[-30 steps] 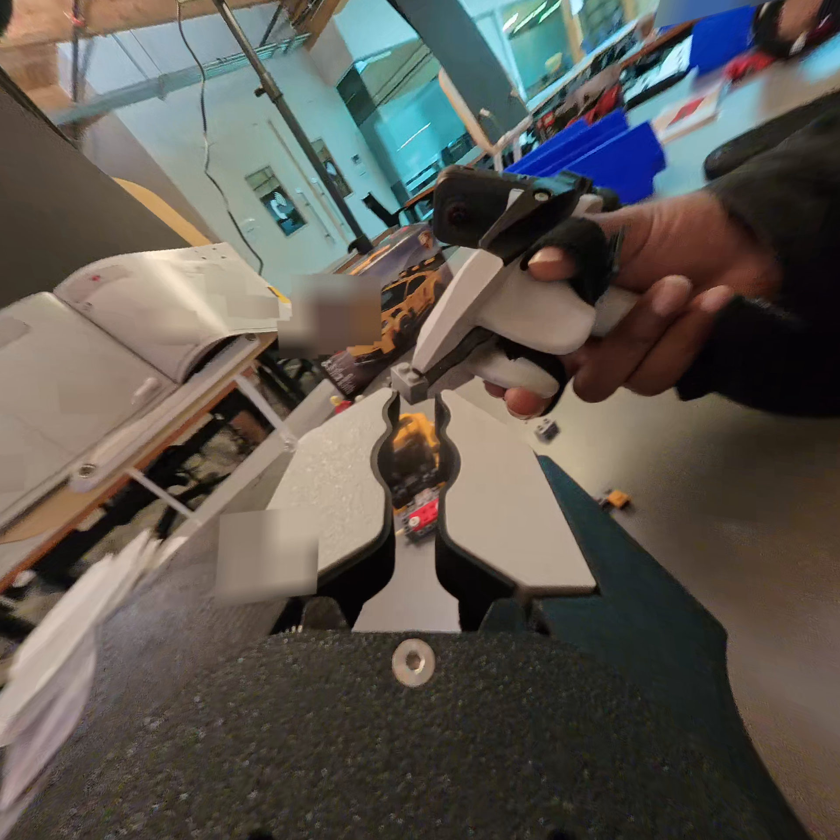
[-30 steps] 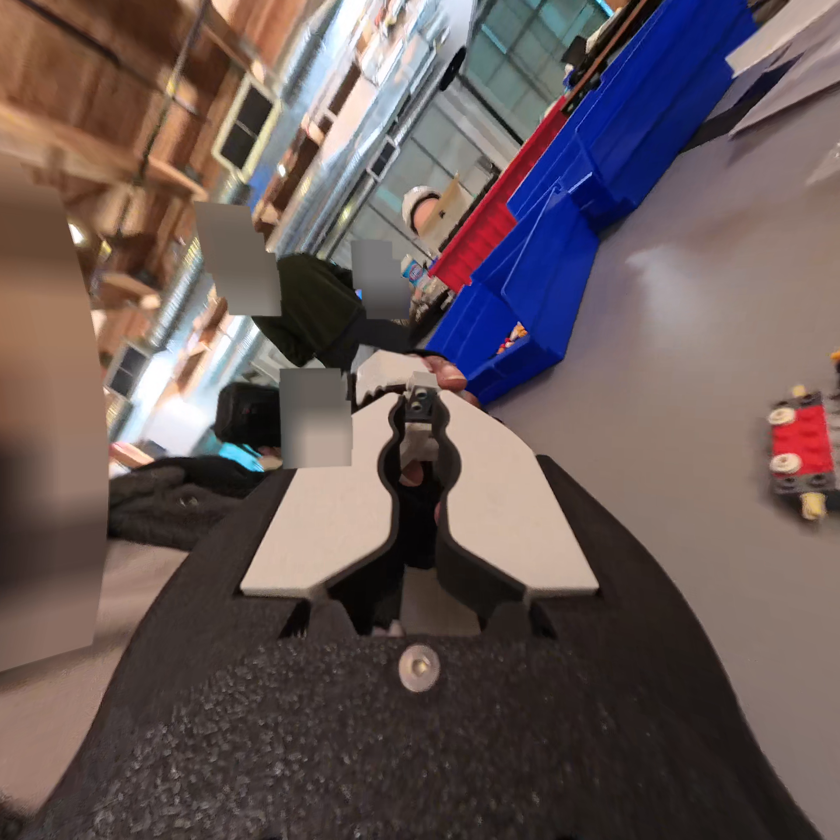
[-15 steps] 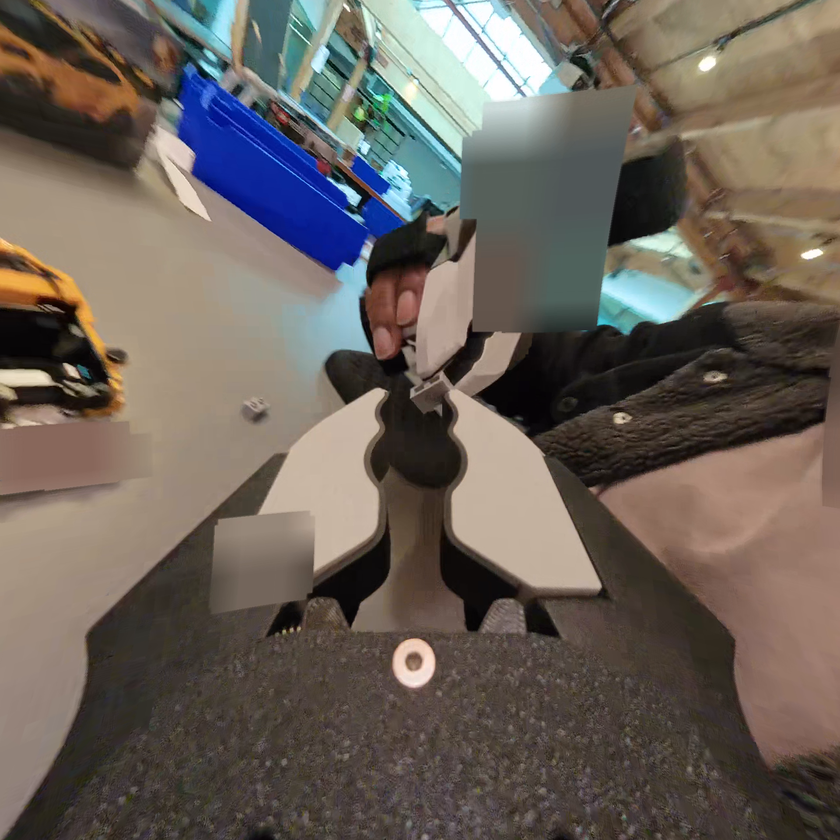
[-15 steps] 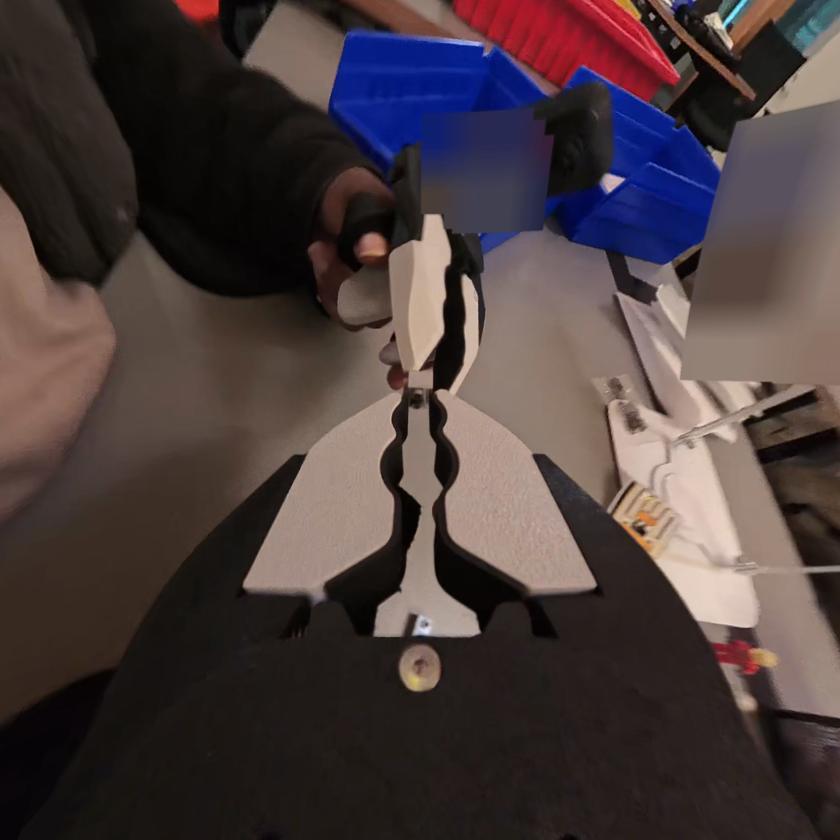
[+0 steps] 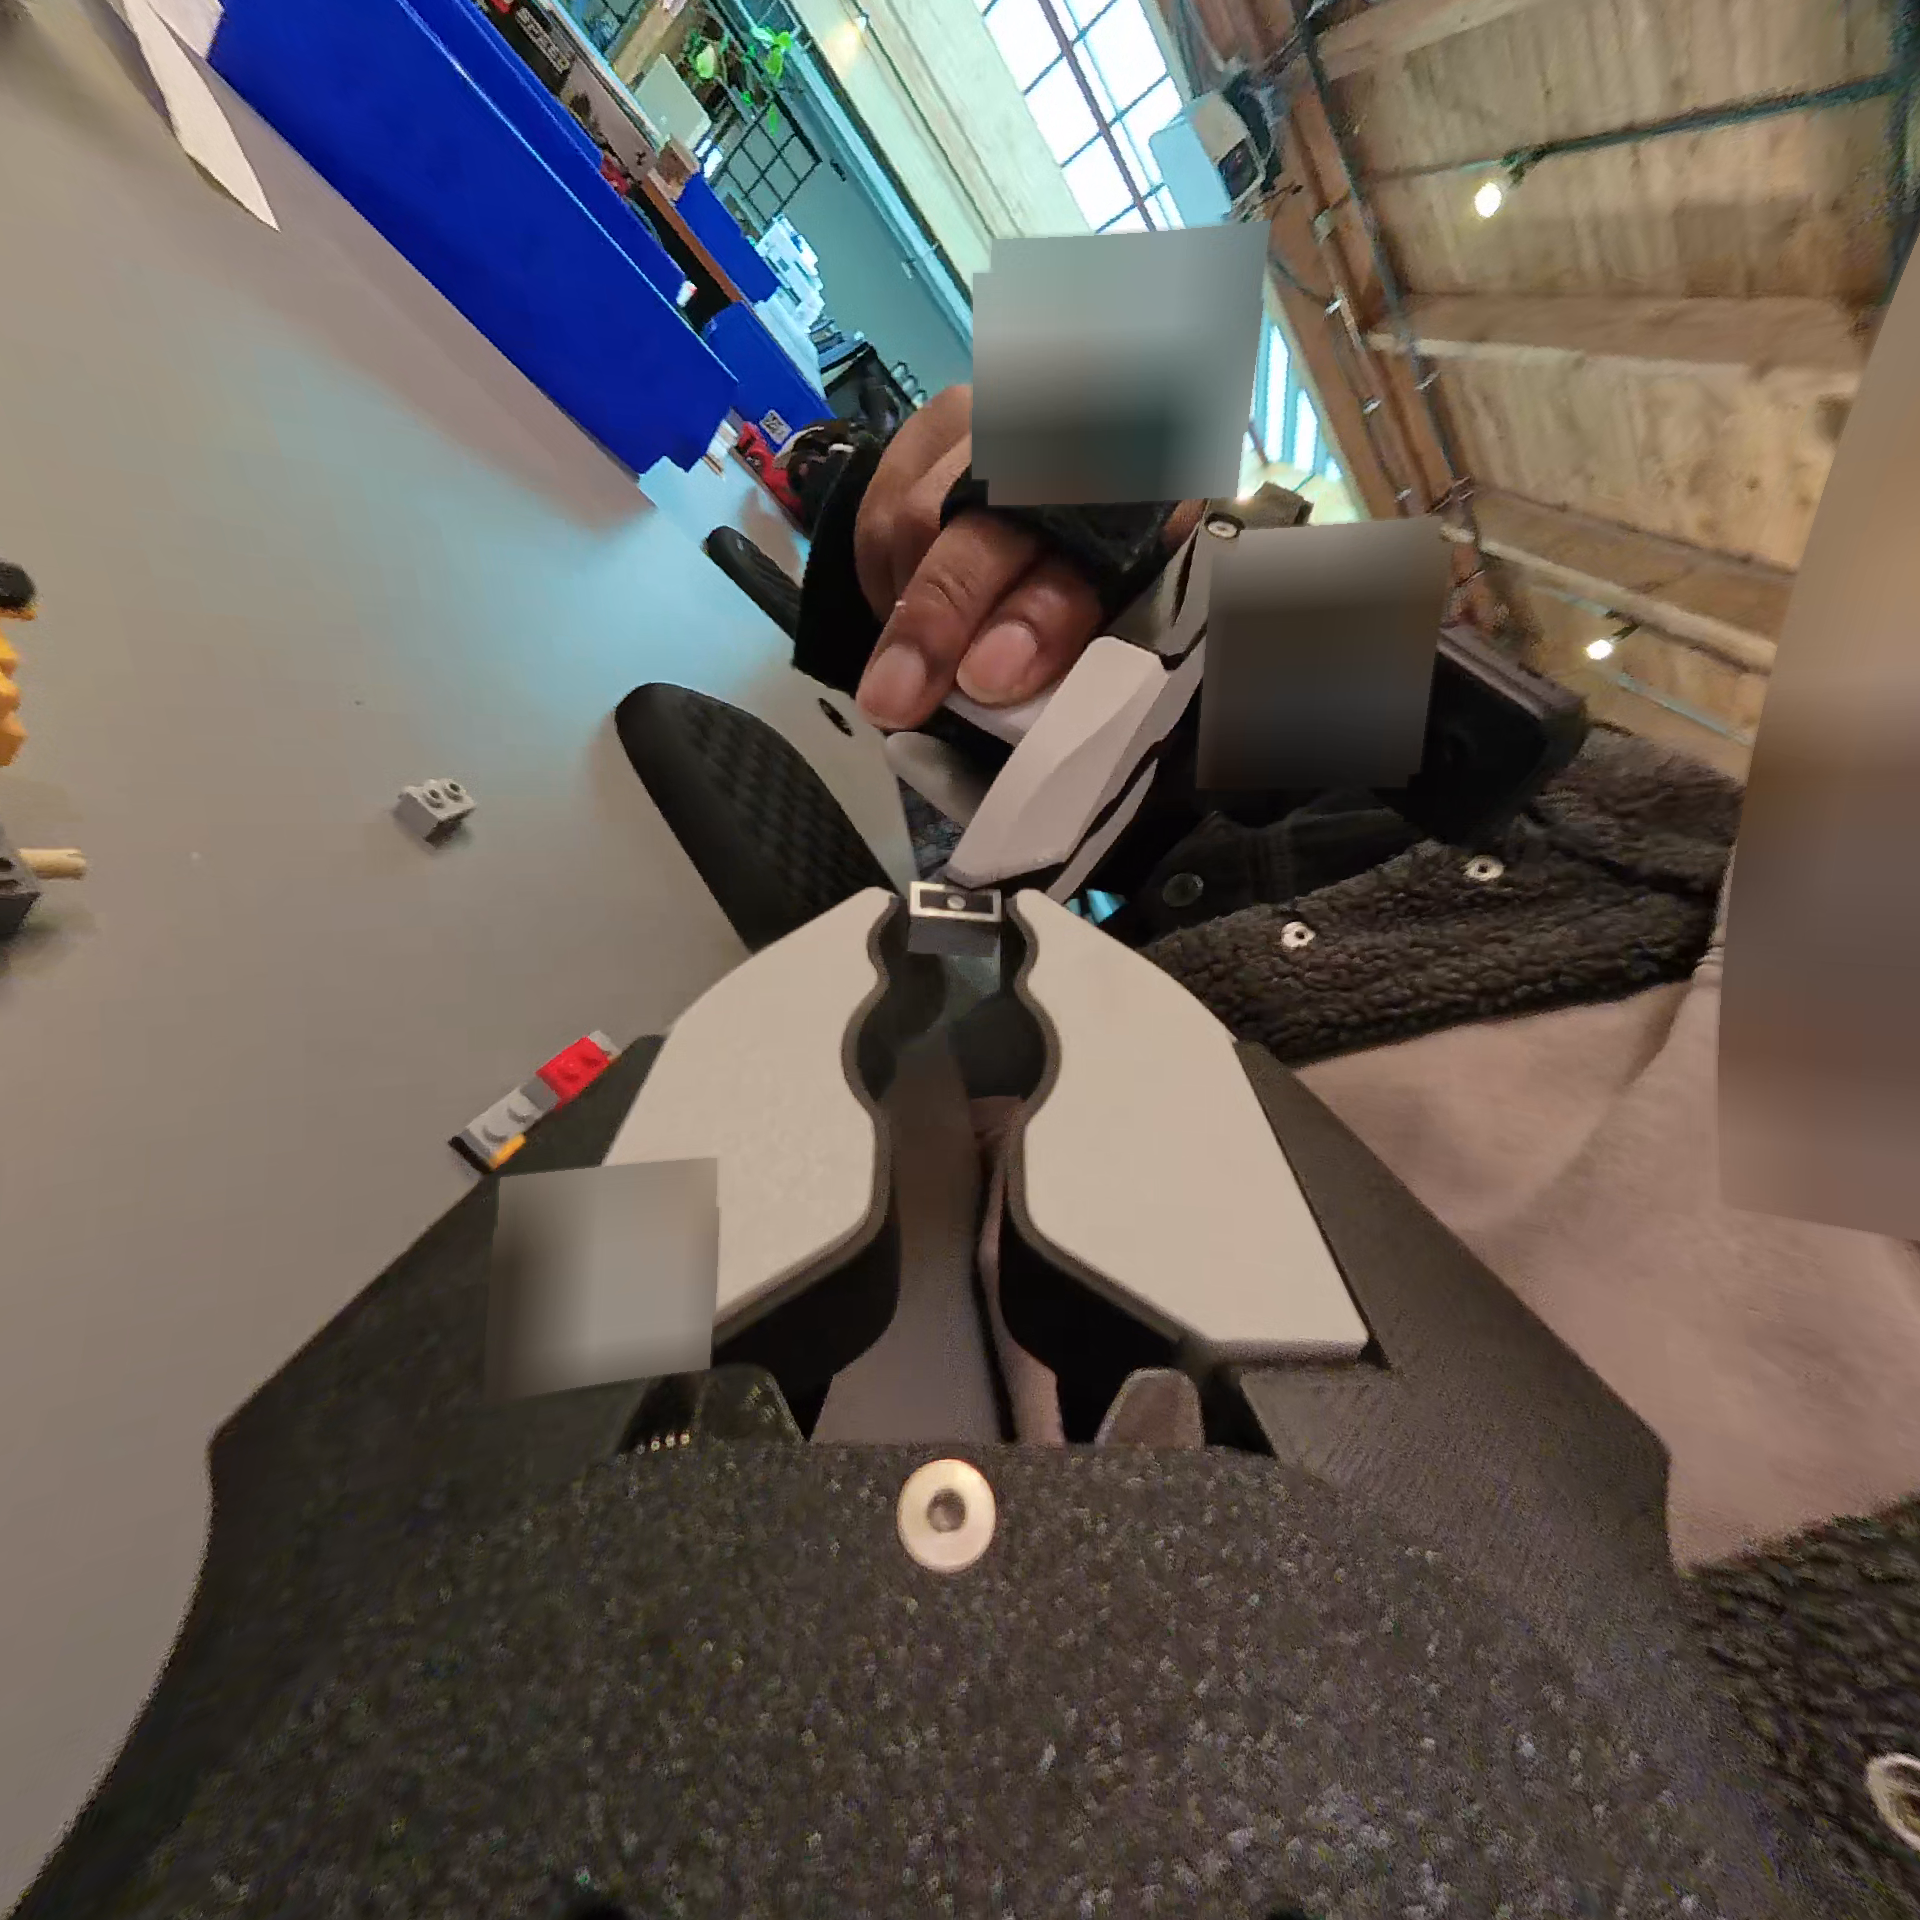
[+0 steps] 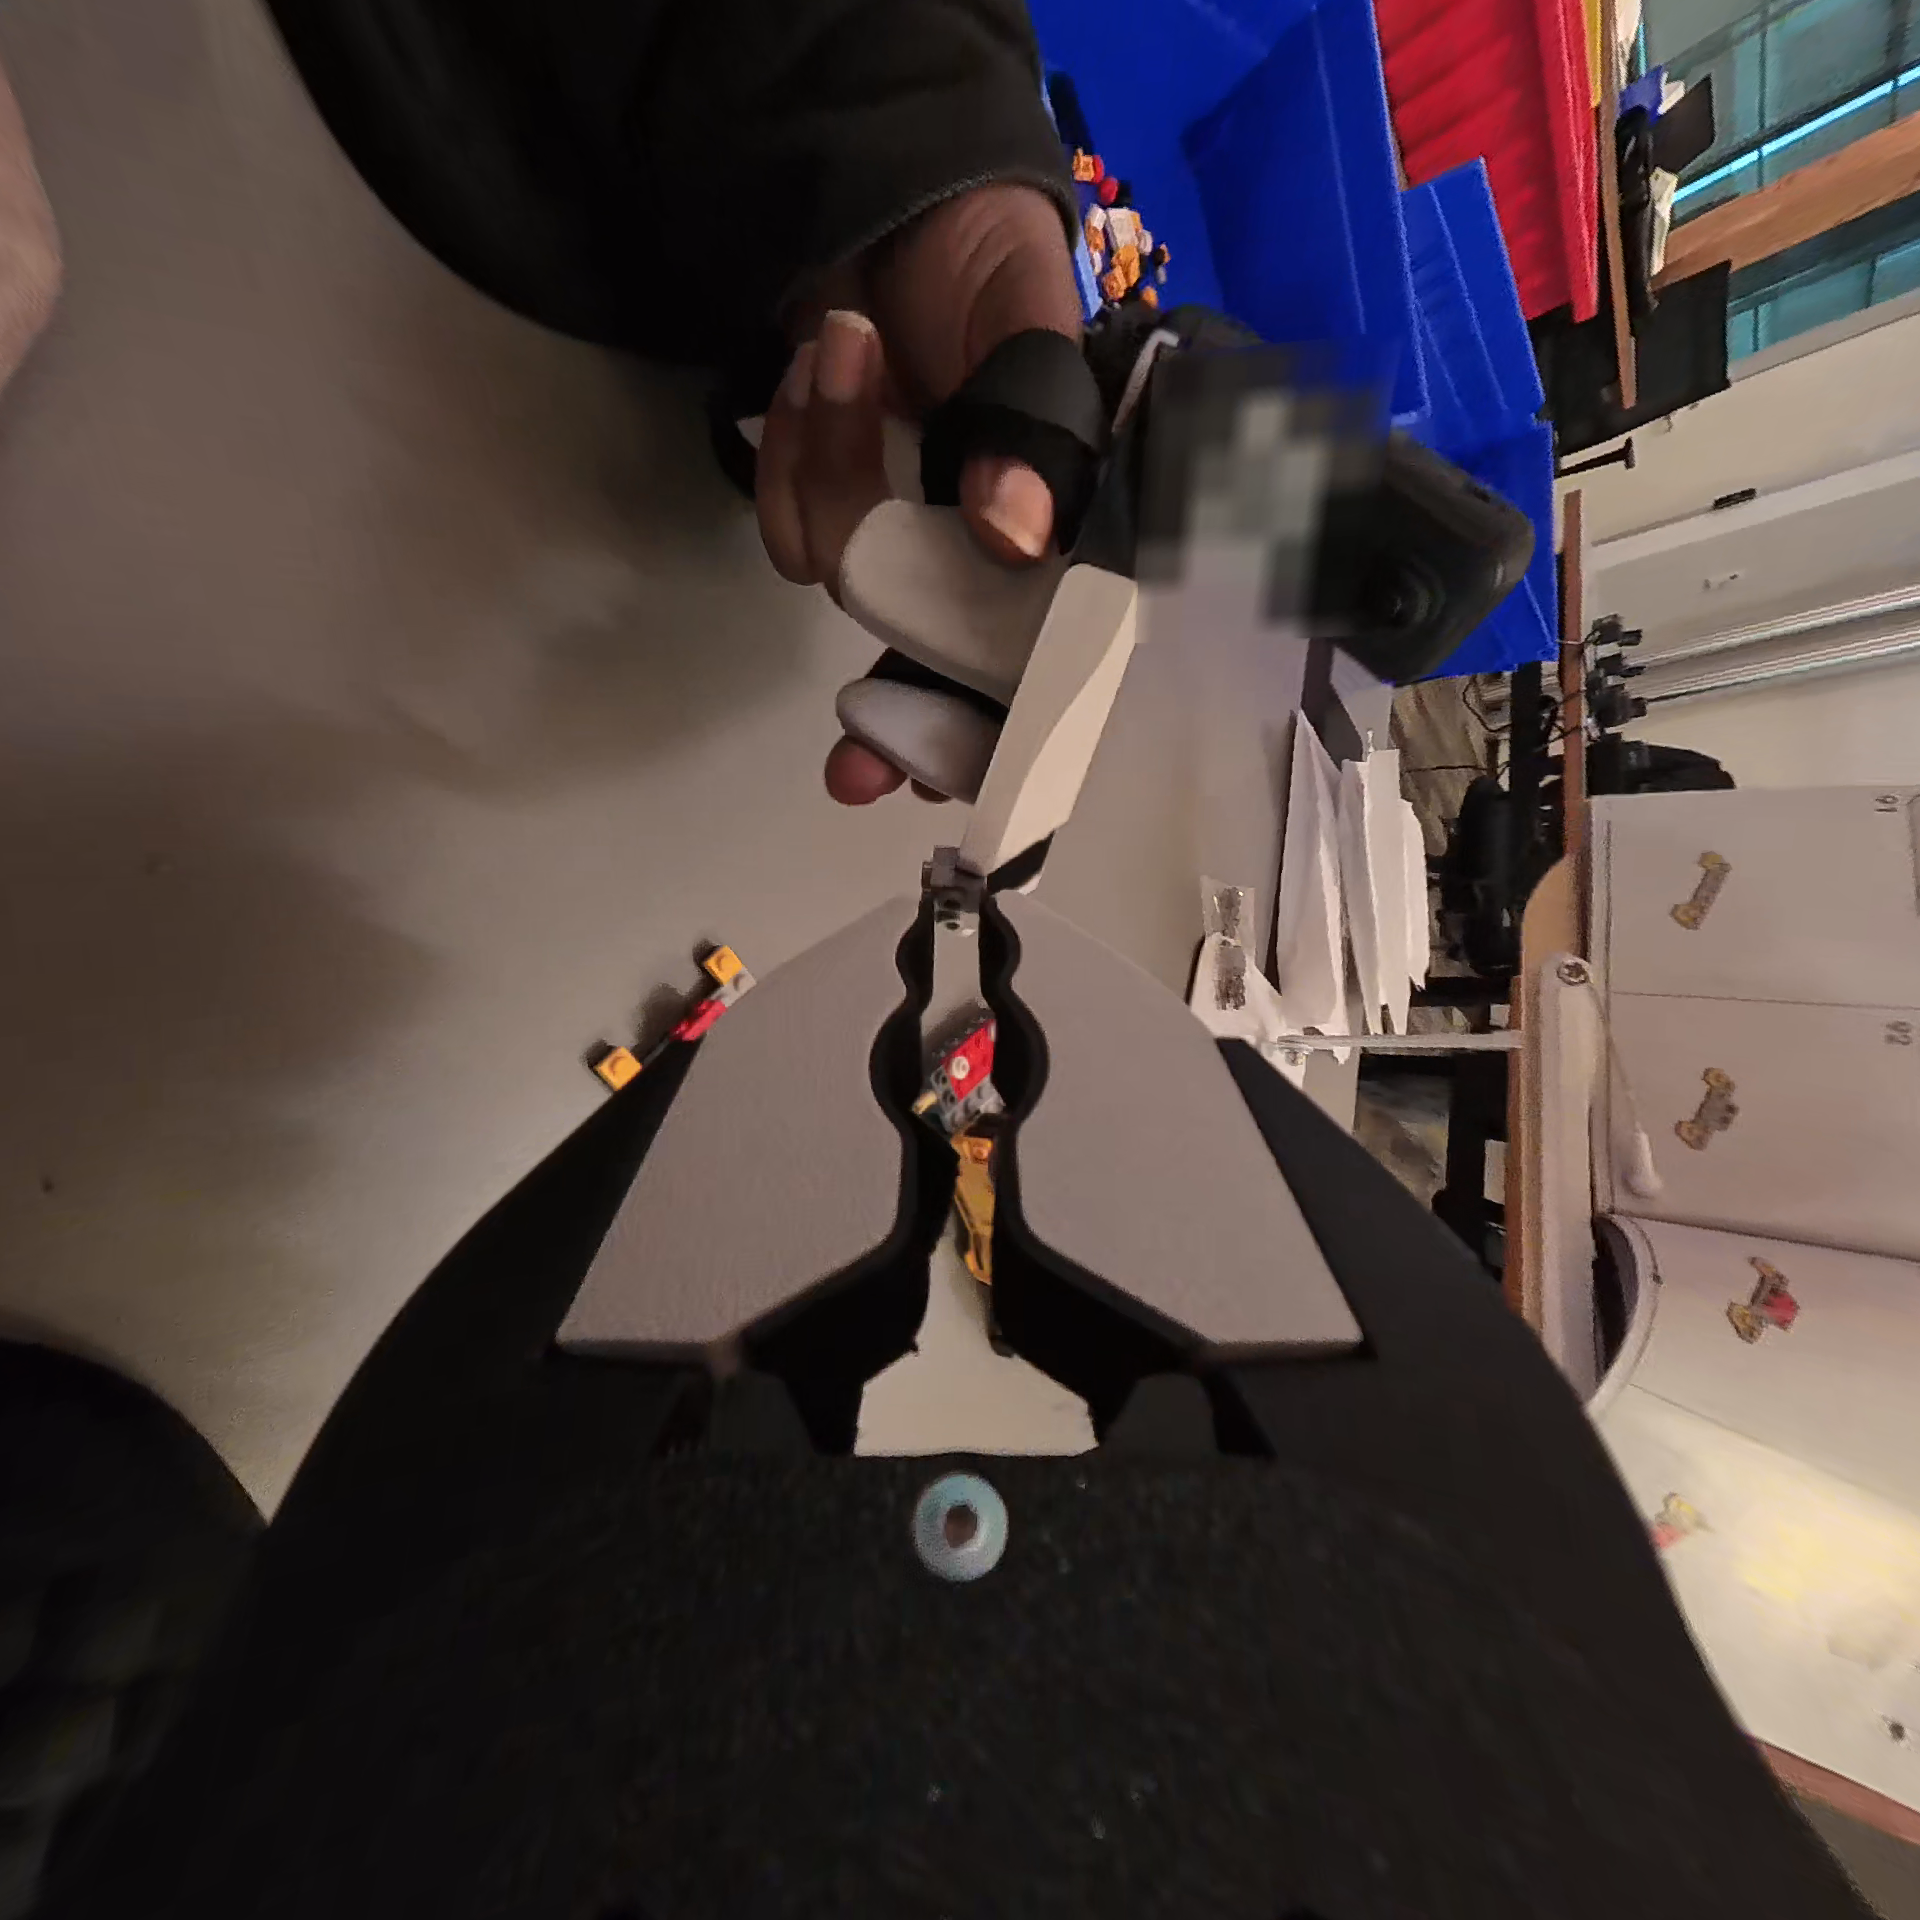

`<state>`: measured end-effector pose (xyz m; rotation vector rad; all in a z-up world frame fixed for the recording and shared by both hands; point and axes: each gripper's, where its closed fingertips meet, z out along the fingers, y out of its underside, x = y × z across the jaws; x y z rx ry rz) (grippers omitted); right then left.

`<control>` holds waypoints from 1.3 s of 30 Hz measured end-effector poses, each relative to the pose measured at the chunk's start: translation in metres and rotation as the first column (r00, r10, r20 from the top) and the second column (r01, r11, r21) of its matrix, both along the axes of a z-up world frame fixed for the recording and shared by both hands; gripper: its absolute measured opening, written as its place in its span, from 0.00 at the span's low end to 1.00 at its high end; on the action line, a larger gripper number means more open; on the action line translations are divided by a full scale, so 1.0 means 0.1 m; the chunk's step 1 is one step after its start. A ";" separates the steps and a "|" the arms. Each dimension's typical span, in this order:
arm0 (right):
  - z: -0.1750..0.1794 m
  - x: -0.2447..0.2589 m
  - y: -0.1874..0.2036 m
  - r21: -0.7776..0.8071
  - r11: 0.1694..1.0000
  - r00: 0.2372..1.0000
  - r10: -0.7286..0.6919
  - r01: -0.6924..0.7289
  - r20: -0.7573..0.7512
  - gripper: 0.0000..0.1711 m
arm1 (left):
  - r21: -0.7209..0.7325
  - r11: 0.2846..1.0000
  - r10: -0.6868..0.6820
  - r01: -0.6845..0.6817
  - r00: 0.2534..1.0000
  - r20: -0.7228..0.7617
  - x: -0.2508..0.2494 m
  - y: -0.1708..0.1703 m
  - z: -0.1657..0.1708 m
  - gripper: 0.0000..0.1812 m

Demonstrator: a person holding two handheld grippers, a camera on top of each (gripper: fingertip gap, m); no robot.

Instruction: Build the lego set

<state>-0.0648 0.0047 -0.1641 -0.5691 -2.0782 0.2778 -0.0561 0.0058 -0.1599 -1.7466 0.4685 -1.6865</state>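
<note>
A small grey brick (image 5: 954, 920) sits between my left gripper's (image 5: 954, 914) fingertips, which are closed onto its sides. My right gripper (image 5: 1003, 868) comes in from above in a hand, its tips meeting the same brick. In the right wrist view, my right gripper (image 6: 956, 909) is nearly closed, with the grey brick (image 6: 954, 896) pinched at its tips. The left gripper's white finger (image 6: 1039, 748) reaches down onto the brick. Both grippers are held in the air above the grey table (image 5: 260, 520).
On the table lie a loose grey brick (image 5: 434, 805), a red and grey plate piece (image 5: 540, 1096) and an orange, red and grey strip (image 6: 675, 1013). A red and grey assembly (image 6: 961, 1070) shows below my right gripper. Blue bins (image 5: 468, 208) line the far side, and an open instruction booklet (image 6: 1766, 1039) is at the right.
Both grippers have swung round to face each other tip to tip. The grey brick that the right gripper held alone now sits between the left fingertips too.
</note>
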 end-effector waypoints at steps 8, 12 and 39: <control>0.23 0.03 0.08 -0.635 0.762 0.982 -0.187 0.123 -0.034 0.08 | 0.490 0.859 0.250 -0.146 0.956 -0.153 -0.09 0.03 0.22 0.09; 0.29 0.05 0.06 -0.890 0.442 0.977 -0.211 0.114 0.020 0.09 | 0.673 0.727 0.374 -0.140 0.902 -0.217 -0.07 0.03 0.22 0.09; 0.60 -0.04 -0.30 -0.932 -0.363 0.994 0.096 -0.017 -0.056 0.07 | 0.907 0.390 0.451 -0.157 0.892 -0.040 -0.02 -0.22 0.57 0.09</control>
